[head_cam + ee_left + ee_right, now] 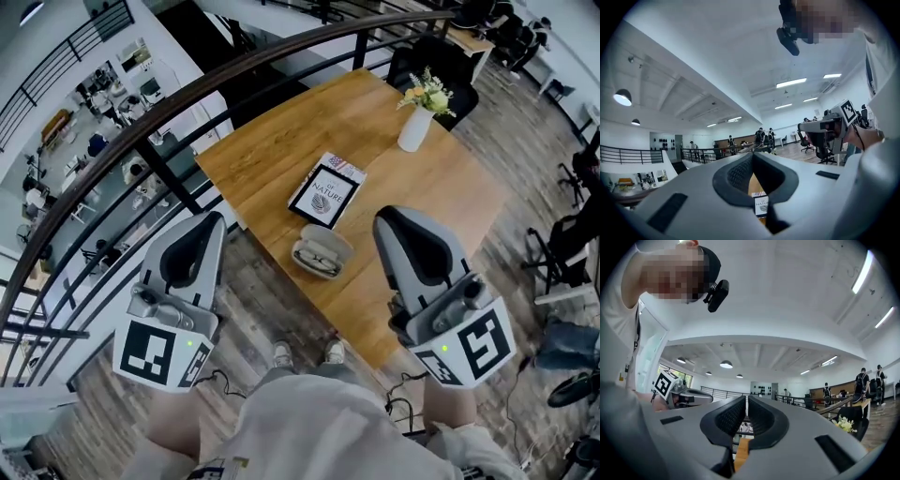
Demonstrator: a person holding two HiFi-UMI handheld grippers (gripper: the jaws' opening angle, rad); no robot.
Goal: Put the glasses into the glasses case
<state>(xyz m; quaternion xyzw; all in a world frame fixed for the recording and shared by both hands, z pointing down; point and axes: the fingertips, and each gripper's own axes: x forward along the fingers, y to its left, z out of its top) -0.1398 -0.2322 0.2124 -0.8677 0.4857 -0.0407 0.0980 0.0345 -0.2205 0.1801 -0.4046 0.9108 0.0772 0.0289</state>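
Closest to the head camera, the left tongs [215,218] and the right tongs [383,218] are hanging well clear of the surface [281,141], toward its near edge, each pair pressing together with nothing between. Beyond them, the glasses [319,259] are lying inside the glasses case [337,241], which is sitting open by that near edge, just beside a book [326,194]. By the look of it the placing is done, and only shutting the case may be remaining. The glasses are showing too small to tell whether they are seated fully, and neither gripper view is showing the case.
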